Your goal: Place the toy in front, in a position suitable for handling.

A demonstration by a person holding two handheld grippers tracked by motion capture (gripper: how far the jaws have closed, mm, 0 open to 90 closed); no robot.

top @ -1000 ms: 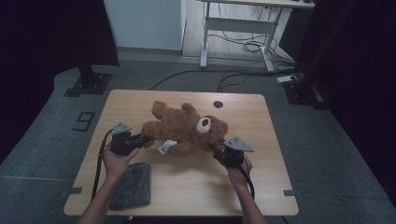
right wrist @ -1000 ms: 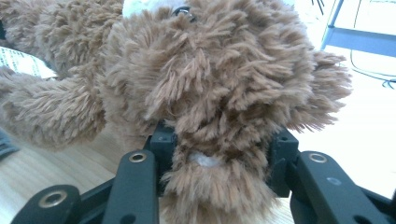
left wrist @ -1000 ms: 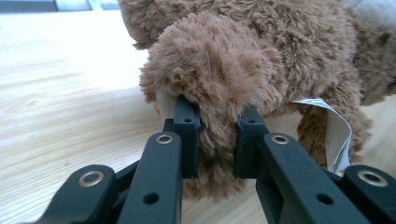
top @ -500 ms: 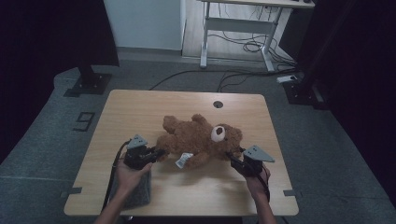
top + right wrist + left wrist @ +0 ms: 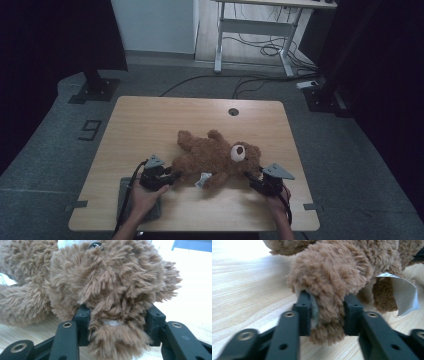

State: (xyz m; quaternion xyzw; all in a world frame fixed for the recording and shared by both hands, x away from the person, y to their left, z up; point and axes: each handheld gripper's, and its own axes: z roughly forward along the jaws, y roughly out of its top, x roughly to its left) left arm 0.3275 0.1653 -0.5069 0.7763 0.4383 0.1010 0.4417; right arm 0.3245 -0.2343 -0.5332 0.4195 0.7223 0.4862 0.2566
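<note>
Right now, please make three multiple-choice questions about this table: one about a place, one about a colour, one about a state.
1. Where does the grey cloth lie?
A. under the person's left hand
B. beside the table's round hole
C. on the bear's head

2. What colour is the teddy bear?
A. white
B. brown
C. green

3. How is the bear placed?
A. standing upright
B. hanging above the table
C. lying on the table

Answers: 1 A, the cloth shows beneath that hand. 2 B, its fur is brown. 3 C, it lies flat on the wood.
</note>
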